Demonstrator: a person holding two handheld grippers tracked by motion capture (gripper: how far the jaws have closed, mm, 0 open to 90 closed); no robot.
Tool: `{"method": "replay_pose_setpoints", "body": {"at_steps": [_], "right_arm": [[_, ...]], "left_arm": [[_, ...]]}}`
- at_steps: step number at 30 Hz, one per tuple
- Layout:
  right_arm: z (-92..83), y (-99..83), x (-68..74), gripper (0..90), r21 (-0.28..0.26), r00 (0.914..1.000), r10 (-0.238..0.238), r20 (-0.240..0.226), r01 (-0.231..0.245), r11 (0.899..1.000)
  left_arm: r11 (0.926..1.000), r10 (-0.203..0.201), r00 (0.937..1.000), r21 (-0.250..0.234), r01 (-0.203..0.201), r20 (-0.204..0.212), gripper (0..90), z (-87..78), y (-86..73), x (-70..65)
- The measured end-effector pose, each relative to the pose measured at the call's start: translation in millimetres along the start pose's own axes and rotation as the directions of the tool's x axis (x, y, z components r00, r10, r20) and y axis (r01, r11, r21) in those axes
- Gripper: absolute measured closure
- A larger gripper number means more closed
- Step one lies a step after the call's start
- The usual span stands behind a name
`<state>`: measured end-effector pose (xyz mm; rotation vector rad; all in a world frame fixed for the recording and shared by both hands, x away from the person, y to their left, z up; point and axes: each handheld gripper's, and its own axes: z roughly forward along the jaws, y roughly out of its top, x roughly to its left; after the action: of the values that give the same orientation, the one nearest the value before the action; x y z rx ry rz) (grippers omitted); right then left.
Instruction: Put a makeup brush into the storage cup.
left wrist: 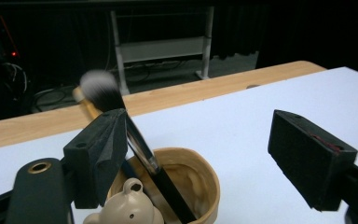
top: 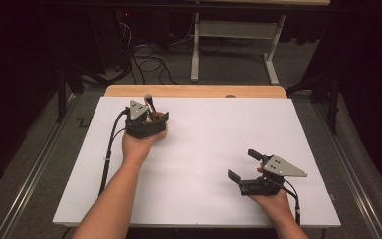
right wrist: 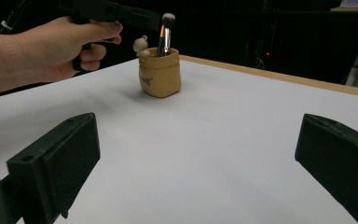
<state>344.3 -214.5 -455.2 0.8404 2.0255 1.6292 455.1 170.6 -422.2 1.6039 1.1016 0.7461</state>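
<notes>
On white table [top: 204, 164], one tan holder [right wrist: 160, 73], two brushes [right wrist: 165, 35], both grippers' jaws wide, empty.

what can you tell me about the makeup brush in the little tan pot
The makeup brush has a glossy black handle, a shiny ferrule and a soft dark head with pale tips. It stands leaning in the tan pot, head up, handle end down inside, beside a second brush with an orange handle. In the left gripper view it lies against one pad of the left gripper, whose jaws stand apart around it, so it looks released rather than clamped.
</notes>
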Motion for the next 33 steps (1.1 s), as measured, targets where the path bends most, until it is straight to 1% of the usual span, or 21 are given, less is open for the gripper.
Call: {"method": "replay_pose_setpoints", "body": {"at_steps": [4, 7, 12, 15, 18, 20, 23, 25, 28, 33], "right_arm": [[0.7, 0.1, 0.5, 0.5, 0.0, 1.0, 0.0, -0.002, 0.0, 1.0], [1.0, 0.1, 0.9, 0.5, -0.003, 1.0, -0.002, -0.005, 0.002, 1.0], [-0.2, 0.7, 1.1, 0.5, -0.004, 1.0, -0.001, 0.001, 0.001, 1.0], [-0.2, 1.1, 1.0, 0.5, -0.007, 1.0, -0.005, 0.002, 0.005, 1.0], [0.3, 0.8, 0.9, 0.5, -0.004, 1.0, -0.002, 0.006, 0.002, 1.0], [0.5, 0.3, 0.7, 0.5, 0.0, 1.0, 0.0, 0.007, 0.0, 1.0], [0.7, 0.0, -0.1, 0.4, 0.002, 0.9999, -0.002, 0.014, 0.002, 1.0], [0.3, -0.1, -0.5, 0.4, 0.005, 0.9999, -0.003, 0.017, 0.003, 1.0], [-0.2, 0.2, -0.4, 0.4, 0.0, 0.9999, -0.002, 0.015, 0.002, 1.0], [-0.3, 0.2, -0.8, 0.4, 0.003, 0.9998, -0.004, 0.02, 0.004, 1.0]], "left_arm": [[1.0, 0.004, 0.9999, -0.009, -0.004, 0.01, 19.9, -3.0, 1.8, -1.4], [1.0, 0.005, 0.9998, -0.001, -0.005, 0.019, 17.6, -3.7, 1.6, -3.0], [1.0, -0.01, 0.9995, 0.001, 0.01, 0.03, 15.2, -5.1, 2.5, -5.1], [0.9999, -0.007, 0.9996, 0.009, 0.006, 0.027, 11.5, -6.4, 2.7, -7.4], [0.9995, -0.007, 0.9996, 0.032, 0.006, 0.026, 6.5, -7.2, 1.8, -10.5], [0.9991, -0.016, 0.9992, 0.04, 0.014, 0.036, 3.5, -8.4, 1.1, -12.3], [0.9988, -0.017, 0.9989, 0.046, 0.015, 0.043, 0.8, -11.4, 0.6, -14.9], [0.9987, -0.021, 0.9986, 0.046, 0.019, 0.047, 0.2, -13.2, 0.0, -16.1], [0.9981, -0.035, 0.9971, 0.053, 0.032, 0.068, 0.2, -16.2, -0.3, -16.9], [0.9983, -0.036, 0.9969, 0.047, 0.033, 0.07, 0.3, -26.5, -0.3, -19.3]]}}
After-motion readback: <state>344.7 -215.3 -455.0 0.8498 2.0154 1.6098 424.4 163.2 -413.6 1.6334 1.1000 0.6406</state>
